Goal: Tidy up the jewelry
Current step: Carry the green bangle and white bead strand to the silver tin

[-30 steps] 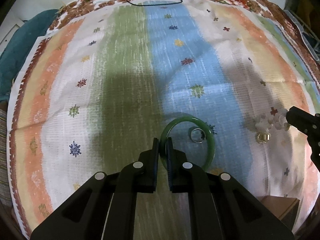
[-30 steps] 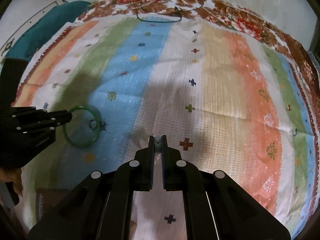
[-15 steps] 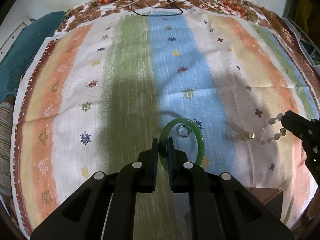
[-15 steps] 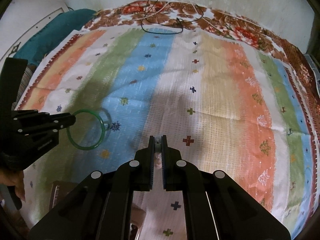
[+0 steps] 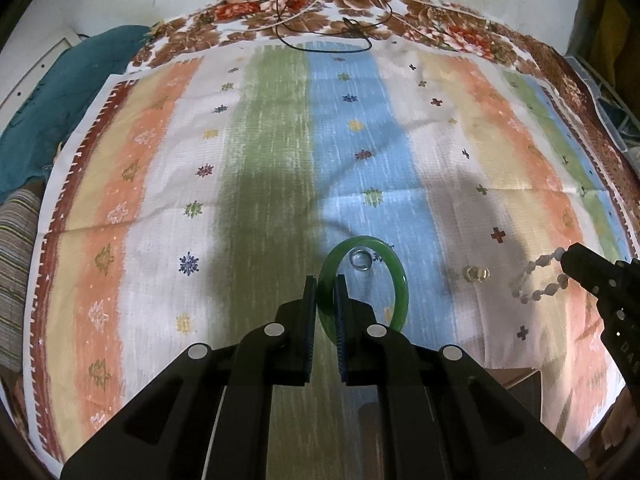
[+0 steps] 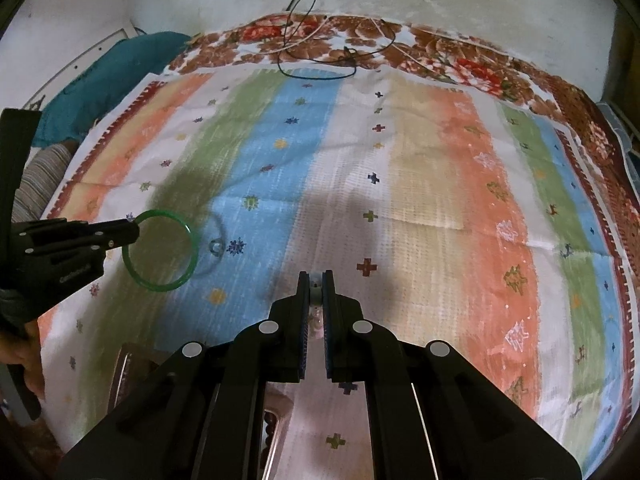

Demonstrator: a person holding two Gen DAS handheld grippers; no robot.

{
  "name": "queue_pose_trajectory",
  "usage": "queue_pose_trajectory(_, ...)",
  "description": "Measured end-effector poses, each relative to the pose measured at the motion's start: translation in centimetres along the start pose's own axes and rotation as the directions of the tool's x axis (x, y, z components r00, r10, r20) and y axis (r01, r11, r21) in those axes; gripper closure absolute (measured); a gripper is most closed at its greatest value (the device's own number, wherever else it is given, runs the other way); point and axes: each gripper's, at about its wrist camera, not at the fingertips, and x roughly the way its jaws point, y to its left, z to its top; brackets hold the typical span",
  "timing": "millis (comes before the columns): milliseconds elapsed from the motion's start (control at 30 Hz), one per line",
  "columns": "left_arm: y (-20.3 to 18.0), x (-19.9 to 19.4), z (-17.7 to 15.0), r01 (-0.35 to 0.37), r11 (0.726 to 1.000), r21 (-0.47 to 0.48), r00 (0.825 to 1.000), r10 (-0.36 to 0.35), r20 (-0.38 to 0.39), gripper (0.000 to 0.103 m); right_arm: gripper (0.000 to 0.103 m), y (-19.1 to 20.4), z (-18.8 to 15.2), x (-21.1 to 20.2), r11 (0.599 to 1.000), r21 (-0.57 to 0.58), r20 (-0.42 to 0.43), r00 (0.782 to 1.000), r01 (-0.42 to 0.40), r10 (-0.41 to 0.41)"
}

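Green bangle (image 5: pixel 394 280) rim clamped between left gripper (image 5: pixel 325 284) jaws; pale bead strand (image 5: pixel 538 280) pinched in right gripper (image 6: pixel 316 280) jaws.

Dim, soft light; broad grey shadows fall across the cloth (image 5: pixel 400 152). Fisheye bends edges, corners go black, detail grainy.

Both grippers have risen off the striped woven cloth (image 5: pixel 400 152), the left gripper (image 5: pixel 325 280) lifting the glossy green bangle (image 5: pixel 400 280) clear of the small silver ring (image 5: pixel 360 259) there, the right gripper (image 6: pixel 316 276) raising the pale beaded bracelet (image 5: pixel 536 280) away from 1 small gold ring (image 5: pixel 475 273).
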Motion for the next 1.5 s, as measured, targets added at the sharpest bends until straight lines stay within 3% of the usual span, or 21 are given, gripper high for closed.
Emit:
queue_pose_trajectory(733,-0.9,-4.5,-2.3,0.032,0.999,0.001,0.998,-0.032,0.056,0.095,0.096,1.6,-1.6,-4.9,0.999,-0.042,0.091,0.996,0.015,-0.011)
queue_pose_trajectory(1500,-2.7,-9.8,-6.1,0.087,0.995,0.038,0.989,-0.091,0.119,0.095,0.096,2.8,-4.6,-10.0,0.998,-0.052,0.162,0.986,-0.032,0.04)
